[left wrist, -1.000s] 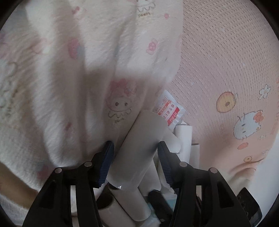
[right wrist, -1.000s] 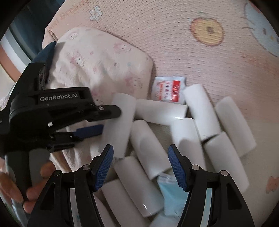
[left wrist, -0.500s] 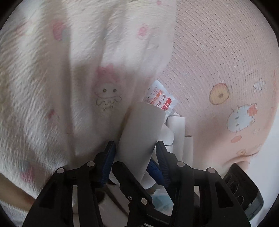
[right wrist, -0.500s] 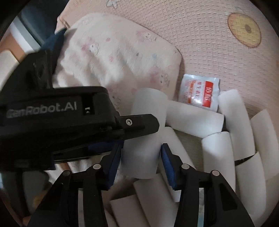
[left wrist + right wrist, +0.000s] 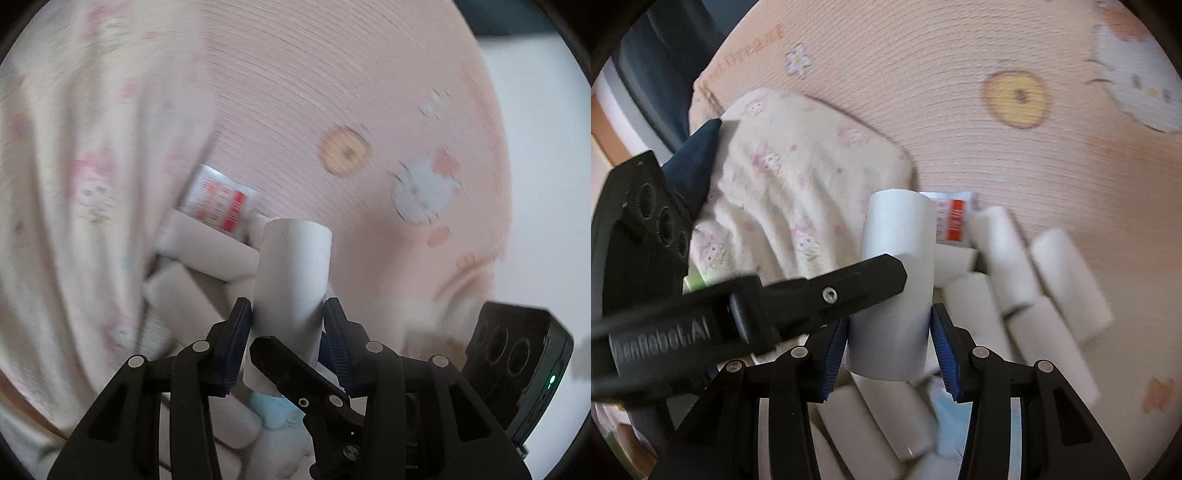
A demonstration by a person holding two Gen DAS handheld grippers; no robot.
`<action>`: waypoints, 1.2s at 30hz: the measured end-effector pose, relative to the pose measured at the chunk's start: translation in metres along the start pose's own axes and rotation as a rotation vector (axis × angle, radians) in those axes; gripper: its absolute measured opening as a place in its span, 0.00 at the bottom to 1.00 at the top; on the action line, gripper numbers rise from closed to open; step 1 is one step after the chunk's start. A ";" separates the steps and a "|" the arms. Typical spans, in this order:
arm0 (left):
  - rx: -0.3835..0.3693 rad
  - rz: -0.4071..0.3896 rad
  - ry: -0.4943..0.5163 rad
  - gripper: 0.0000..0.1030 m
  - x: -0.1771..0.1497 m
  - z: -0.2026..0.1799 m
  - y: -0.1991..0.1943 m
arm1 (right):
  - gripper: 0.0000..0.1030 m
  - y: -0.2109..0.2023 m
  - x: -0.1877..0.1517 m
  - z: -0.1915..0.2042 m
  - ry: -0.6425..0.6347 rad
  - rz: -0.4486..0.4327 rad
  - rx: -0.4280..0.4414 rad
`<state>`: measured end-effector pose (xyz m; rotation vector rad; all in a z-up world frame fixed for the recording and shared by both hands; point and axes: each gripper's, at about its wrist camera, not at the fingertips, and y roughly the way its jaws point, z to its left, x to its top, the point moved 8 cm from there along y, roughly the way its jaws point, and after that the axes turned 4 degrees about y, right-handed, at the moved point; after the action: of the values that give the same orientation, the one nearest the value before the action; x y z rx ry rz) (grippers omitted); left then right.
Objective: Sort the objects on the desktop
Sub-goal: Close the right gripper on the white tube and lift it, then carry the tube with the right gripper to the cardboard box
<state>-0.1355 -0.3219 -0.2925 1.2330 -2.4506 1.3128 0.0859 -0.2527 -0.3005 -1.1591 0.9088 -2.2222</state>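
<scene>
A white cardboard tube [image 5: 291, 273] [image 5: 895, 280] stands lifted above a pile of several white tubes [image 5: 1015, 280] [image 5: 192, 273]. My left gripper [image 5: 288, 325] and my right gripper [image 5: 888, 343] are both shut on this one tube, their fingers crossing. The left gripper's black finger [image 5: 831, 291] lies across the tube in the right wrist view. A red and white sachet [image 5: 219, 203] [image 5: 951, 218] lies at the pile's far edge.
A cream printed pillow [image 5: 790, 184] [image 5: 81, 184] lies left of the pile on a pink cartoon-print mat [image 5: 997, 129] [image 5: 332, 92]. A light blue packet [image 5: 271, 410] [image 5: 947, 406] sits among the tubes. The right gripper's camera body [image 5: 517, 365] shows at lower right.
My right gripper closed on the tube that my left gripper held. Both lifted it up off the pile, and the views swung right, away from the pillow.
</scene>
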 end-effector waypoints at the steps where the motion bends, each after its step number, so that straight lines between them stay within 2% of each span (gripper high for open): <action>1: -0.012 0.012 0.012 0.43 -0.002 -0.006 0.005 | 0.41 -0.006 -0.001 -0.004 0.009 -0.001 -0.012; 6: -0.110 0.080 0.057 0.43 -0.028 -0.037 0.017 | 0.41 -0.040 -0.010 -0.031 0.046 -0.011 -0.069; 11: -0.119 0.101 0.124 0.43 -0.046 -0.064 0.026 | 0.41 -0.075 -0.026 -0.059 0.081 -0.019 -0.110; 14: -0.110 0.083 0.177 0.43 -0.060 -0.079 0.024 | 0.41 -0.083 -0.034 -0.063 0.105 -0.010 -0.117; 17: -0.129 0.099 0.192 0.43 -0.077 -0.088 0.023 | 0.41 -0.095 -0.044 -0.068 0.107 -0.021 -0.150; 20: -0.133 0.158 0.201 0.43 -0.093 -0.097 0.034 | 0.41 -0.105 -0.059 -0.080 0.139 -0.002 -0.165; 24: -0.109 0.258 0.286 0.43 -0.124 -0.115 0.053 | 0.41 -0.114 -0.082 -0.099 0.179 0.032 -0.187; 27: -0.105 0.297 0.334 0.43 -0.143 -0.126 0.060 | 0.41 -0.120 -0.100 -0.113 0.209 0.065 -0.202; 31: -0.126 0.364 0.305 0.43 -0.167 -0.130 0.072 | 0.41 -0.127 -0.121 -0.132 0.267 0.099 -0.204; 36: -0.159 0.472 0.185 0.43 -0.192 -0.121 0.086 | 0.41 -0.134 -0.149 -0.147 0.313 0.118 -0.177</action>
<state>-0.1003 -0.0901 -0.3557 0.4861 -2.7364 1.2200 0.0281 -0.0152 -0.3430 -0.8160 1.2878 -2.3001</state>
